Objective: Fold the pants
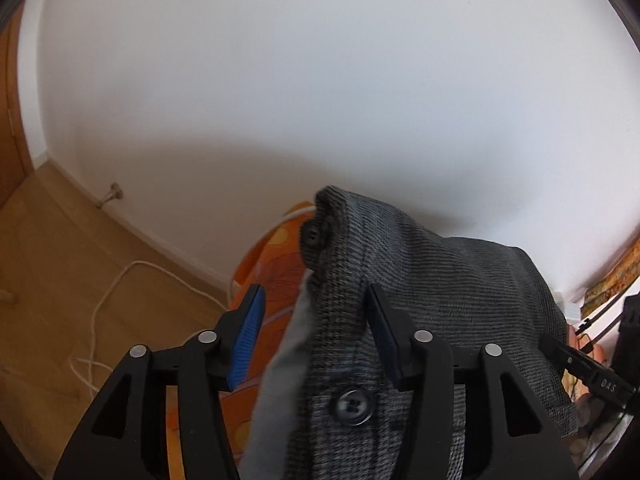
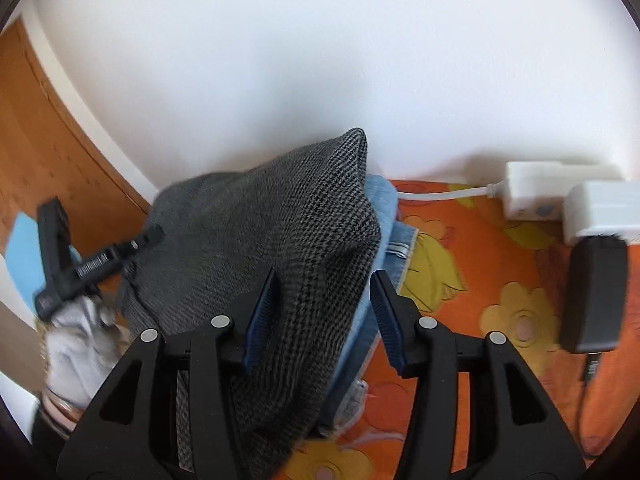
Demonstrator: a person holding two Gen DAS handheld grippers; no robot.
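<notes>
The grey checked pants (image 1: 424, 304) fill the lower middle of the left wrist view, with two dark buttons on the waistband. My left gripper (image 1: 316, 332) has its jaws wide apart and the waistband fabric hangs between them; the fingers do not pinch it. In the right wrist view the same pants (image 2: 272, 248) are bunched up between the spread jaws of my right gripper (image 2: 324, 312). The left gripper (image 2: 92, 268), held by a white-gloved hand, shows at the left of that view.
An orange flowered bedspread (image 2: 480, 280) lies below. Folded blue jeans (image 2: 386, 216) sit under the pants. A white power strip (image 2: 560, 196) and a black adapter (image 2: 596, 292) are at the right by the wall. A white cable (image 1: 104, 304) runs over the wooden floor.
</notes>
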